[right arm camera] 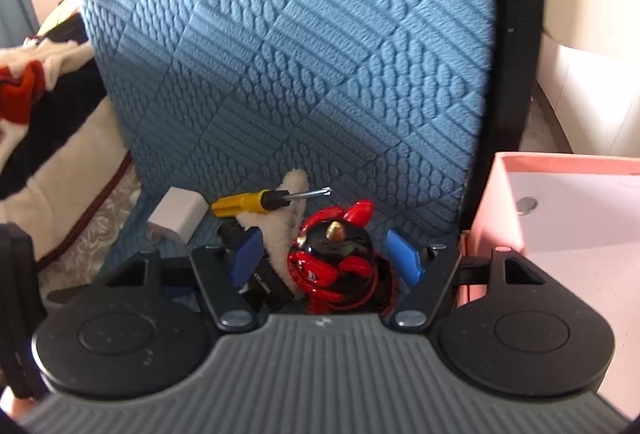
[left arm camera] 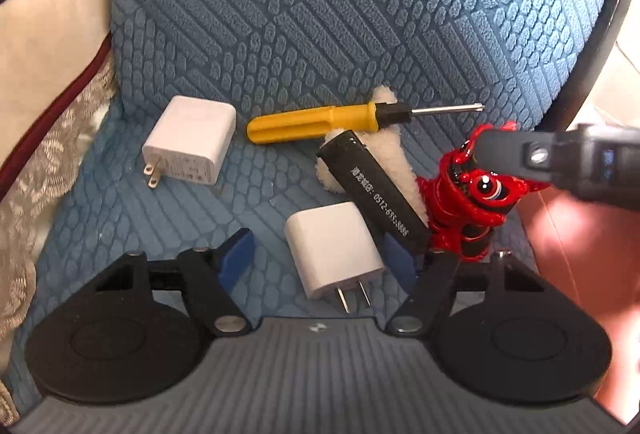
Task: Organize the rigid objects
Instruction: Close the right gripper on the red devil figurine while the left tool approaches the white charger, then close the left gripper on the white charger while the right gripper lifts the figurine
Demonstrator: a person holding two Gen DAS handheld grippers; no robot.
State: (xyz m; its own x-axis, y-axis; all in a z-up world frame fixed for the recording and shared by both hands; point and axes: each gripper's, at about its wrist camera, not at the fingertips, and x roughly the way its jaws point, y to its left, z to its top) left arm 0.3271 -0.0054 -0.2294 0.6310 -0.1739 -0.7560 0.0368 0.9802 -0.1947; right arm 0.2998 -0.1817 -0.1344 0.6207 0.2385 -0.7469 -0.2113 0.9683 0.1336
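Note:
On the blue textured chair seat (left arm camera: 200, 218) lie a white charger (left arm camera: 192, 140), a yellow screwdriver (left arm camera: 320, 120), a black cylinder with white print (left arm camera: 372, 186) on a fluffy white piece (left arm camera: 396, 158), a second white charger (left arm camera: 334, 246) and a red and black figurine (left arm camera: 468, 202). My left gripper (left arm camera: 324, 258) is open with the second charger between its blue pads. My right gripper (right arm camera: 328, 256) is open around the figurine (right arm camera: 336, 258), pads apart from it. The right gripper also shows in the left wrist view (left arm camera: 520, 154), above the figurine. The screwdriver (right arm camera: 248, 203) and first charger (right arm camera: 178, 214) lie beyond.
A pink open box (right arm camera: 568, 218) with a coin-like disc (right arm camera: 526, 205) stands right of the chair. The blue chair back (right arm camera: 304, 54) rises behind the objects. Cream and patterned cushions (left arm camera: 44, 106) lie at the left.

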